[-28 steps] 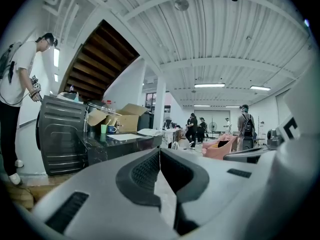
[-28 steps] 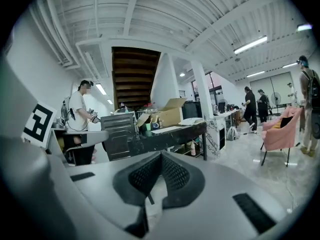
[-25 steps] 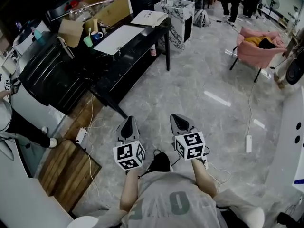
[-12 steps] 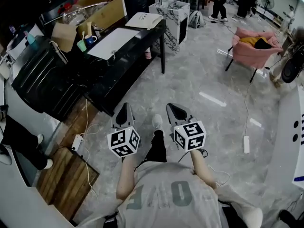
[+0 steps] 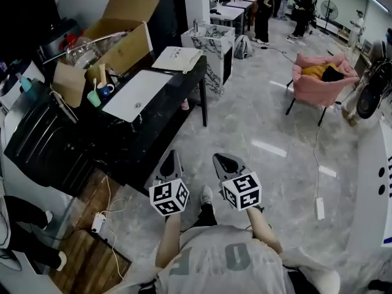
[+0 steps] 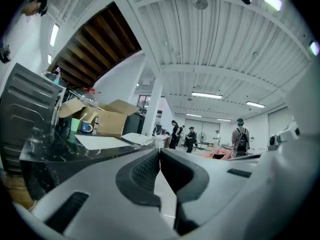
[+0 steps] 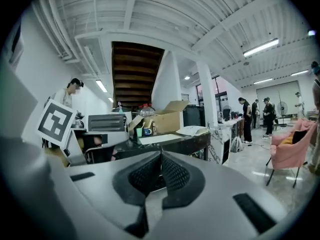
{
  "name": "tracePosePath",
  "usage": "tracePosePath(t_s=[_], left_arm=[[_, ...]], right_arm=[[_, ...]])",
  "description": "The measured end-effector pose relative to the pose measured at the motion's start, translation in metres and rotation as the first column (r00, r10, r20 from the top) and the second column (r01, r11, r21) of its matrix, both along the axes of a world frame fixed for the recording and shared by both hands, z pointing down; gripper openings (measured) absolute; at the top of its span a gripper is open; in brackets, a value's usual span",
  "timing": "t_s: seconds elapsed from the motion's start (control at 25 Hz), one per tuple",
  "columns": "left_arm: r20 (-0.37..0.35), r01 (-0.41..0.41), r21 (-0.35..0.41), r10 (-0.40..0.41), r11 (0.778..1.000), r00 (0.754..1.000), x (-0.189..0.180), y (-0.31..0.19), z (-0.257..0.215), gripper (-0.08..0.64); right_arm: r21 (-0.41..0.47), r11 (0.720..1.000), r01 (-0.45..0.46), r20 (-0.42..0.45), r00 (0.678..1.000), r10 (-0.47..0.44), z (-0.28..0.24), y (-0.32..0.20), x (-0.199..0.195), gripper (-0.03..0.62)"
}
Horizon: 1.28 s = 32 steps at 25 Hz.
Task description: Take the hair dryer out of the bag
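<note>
1. Black desk (image 5: pixel 176 86), far left, carries a white bag (image 5: pixel 177 58); no hair dryer shows, likely inside it.
2. Closed and empty near the person: left hand-held gripper (image 5: pixel 173 158), right hand-held gripper (image 5: pixel 222 159).
3. Probably rigid, smooth, fairly light: take its handle.

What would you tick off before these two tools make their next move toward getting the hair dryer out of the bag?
1. Left tool empty: ok, jaws together on nothing.
2. Right tool empty: ok, jaws together on nothing.
3. Bag found: cannot tell; a white bag-like item lies at the far end of the black table.
4. Hair dryer in sight: not ok, none visible.
5. Table within reach: not ok; both tools hang over the floor, apart from the table.
</note>
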<state>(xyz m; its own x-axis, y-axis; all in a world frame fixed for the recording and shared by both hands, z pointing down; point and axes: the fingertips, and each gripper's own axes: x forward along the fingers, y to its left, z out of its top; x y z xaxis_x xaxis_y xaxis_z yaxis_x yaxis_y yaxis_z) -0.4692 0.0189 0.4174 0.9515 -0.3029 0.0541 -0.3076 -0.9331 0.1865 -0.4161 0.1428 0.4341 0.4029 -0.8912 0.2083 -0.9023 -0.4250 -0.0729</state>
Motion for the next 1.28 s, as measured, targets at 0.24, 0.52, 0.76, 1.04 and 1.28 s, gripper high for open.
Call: tracePosePath(t_s=[0.24, 0.52, 0.76, 1.04, 1.28], left_arm=[[-0.007, -0.023, 0.009, 0.023, 1.000, 1.000, 0.087, -0.053, -0.025, 0.031], [-0.004, -0.028, -0.017, 0.028, 0.999, 1.000, 0.157, -0.107, -0.022, 0.031], [0.021, 0.003, -0.063, -0.002, 0.998, 1.000, 0.208, -0.160, 0.009, 0.031], [0.043, -0.019, -0.043, 0.020, 0.999, 0.999, 0.262, -0.195, 0.017, 0.031], [0.044, -0.029, -0.031, 0.030, 0.999, 0.999, 0.275, -0.194, 0.011, 0.031]], right_arm=[[0.087, 0.995, -0.052, -0.079, 0.995, 0.059, -0.053, -0.047, 0.084, 0.031], [0.029, 0.998, -0.049, 0.001, 0.999, 0.049, -0.035, -0.109, 0.158, 0.031], [-0.052, 0.998, 0.025, 0.049, 0.999, -0.023, 0.007, -0.176, 0.202, 0.031], [-0.043, 0.999, 0.027, 0.075, 0.997, -0.024, 0.015, -0.215, 0.241, 0.031], [0.007, 1.000, -0.030, 0.106, 0.994, 0.029, 0.012, -0.212, 0.265, 0.031]])
